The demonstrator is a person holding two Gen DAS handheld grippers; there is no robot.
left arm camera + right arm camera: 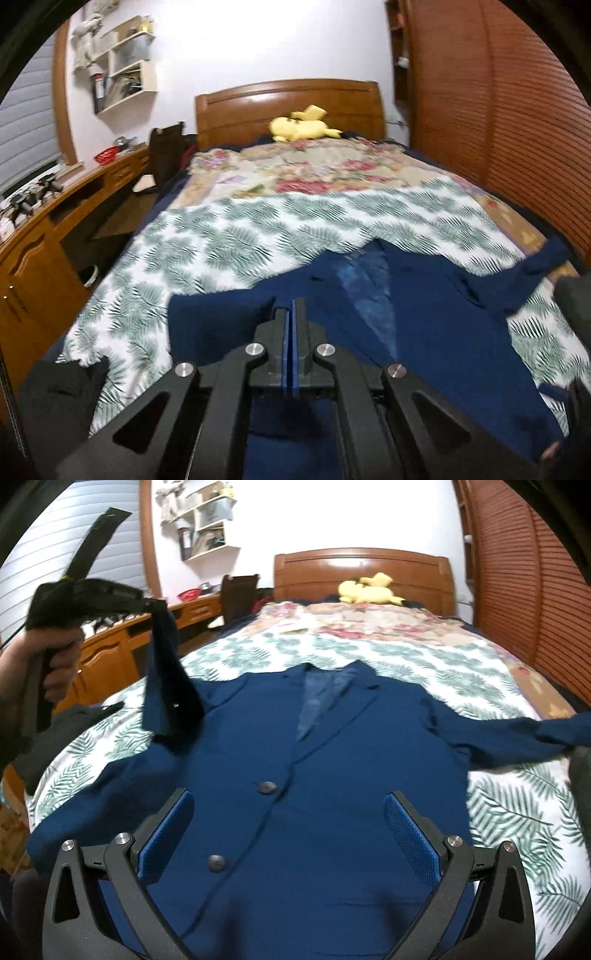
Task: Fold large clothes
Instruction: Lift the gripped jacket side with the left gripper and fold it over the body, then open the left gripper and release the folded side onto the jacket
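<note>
A navy blue blazer (325, 775) lies face up on the bed, buttoned, collar toward the headboard; it also shows in the left wrist view (436, 314). My left gripper (291, 306) is shut on the blazer's left sleeve (166, 686) and holds its cuff up in the air above the bed. In the right wrist view the left gripper (155, 607) shows at the upper left, held by a hand. My right gripper (288, 830) is open and empty, hovering over the blazer's lower front near its two buttons. The right sleeve (535, 734) lies stretched out to the right.
The bed has a white leaf-print sheet (192, 251) and a floral quilt (295, 170) toward the wooden headboard (288, 107), with a yellow plush toy (303, 125). A wooden desk (55, 236) runs along the left. A slatted wardrobe (498, 110) stands right. Dark clothes (62, 398) lie at the bed's near-left corner.
</note>
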